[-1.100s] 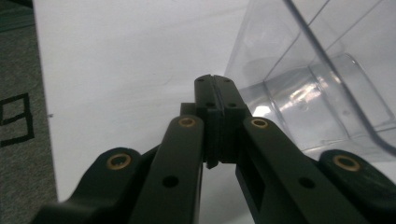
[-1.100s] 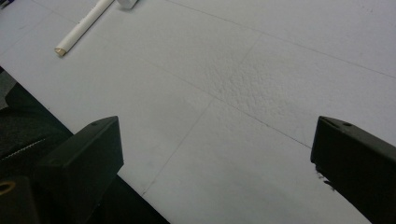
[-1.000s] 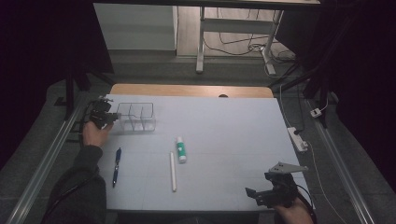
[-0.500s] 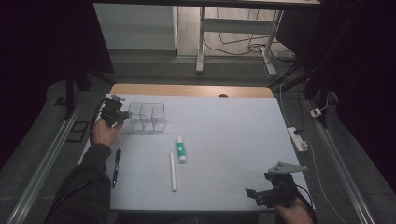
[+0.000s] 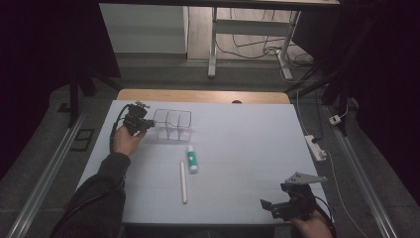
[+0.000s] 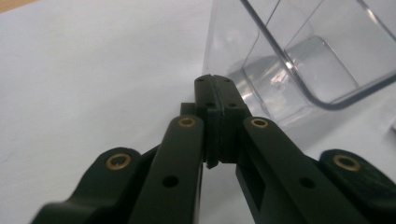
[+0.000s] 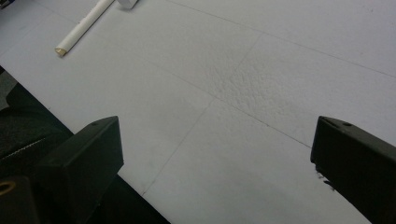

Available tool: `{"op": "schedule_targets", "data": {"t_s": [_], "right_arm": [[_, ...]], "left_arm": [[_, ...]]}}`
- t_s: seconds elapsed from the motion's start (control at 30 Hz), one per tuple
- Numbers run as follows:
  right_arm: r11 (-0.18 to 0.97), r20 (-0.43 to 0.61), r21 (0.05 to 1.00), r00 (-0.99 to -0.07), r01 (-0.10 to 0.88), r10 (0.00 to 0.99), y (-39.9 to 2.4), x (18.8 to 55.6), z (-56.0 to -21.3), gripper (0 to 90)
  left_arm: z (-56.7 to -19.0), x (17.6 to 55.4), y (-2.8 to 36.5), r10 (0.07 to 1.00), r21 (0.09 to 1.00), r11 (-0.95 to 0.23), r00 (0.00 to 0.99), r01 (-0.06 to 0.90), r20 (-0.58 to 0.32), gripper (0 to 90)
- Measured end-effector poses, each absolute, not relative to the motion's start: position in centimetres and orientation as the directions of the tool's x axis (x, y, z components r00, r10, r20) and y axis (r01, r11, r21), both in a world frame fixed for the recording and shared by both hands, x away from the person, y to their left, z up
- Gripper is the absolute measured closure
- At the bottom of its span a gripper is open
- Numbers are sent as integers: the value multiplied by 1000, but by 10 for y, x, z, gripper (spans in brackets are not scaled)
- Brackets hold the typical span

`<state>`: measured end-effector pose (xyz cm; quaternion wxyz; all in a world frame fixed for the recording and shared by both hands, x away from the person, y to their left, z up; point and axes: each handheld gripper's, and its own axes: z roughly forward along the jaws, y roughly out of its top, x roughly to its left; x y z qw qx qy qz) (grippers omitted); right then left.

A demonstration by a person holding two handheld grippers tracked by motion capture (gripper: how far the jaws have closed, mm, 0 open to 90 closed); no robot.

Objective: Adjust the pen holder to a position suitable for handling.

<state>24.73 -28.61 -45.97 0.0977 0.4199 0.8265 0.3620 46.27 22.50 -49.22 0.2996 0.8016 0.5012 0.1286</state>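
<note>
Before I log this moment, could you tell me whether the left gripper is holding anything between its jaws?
No, the left gripper has its jaws pressed flat together with nothing between them, just beside the clear plastic organizer.

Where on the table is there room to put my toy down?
The big bare stretch of white table lies right of the green-and-white glue stick, up to the right tongs. It is crowded on the left: clear plastic divided box, left tongs, thin white stick.
</note>
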Motion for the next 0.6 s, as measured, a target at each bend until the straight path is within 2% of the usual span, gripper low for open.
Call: {"op": "schedule_targets", "data": {"t_s": [0.6], "right_arm": [[387,140,682,-631,620,763,-286,247,-460,20]], "left_arm": [[-491,460,169,821,600,-378,555,705,-134,892]]}}
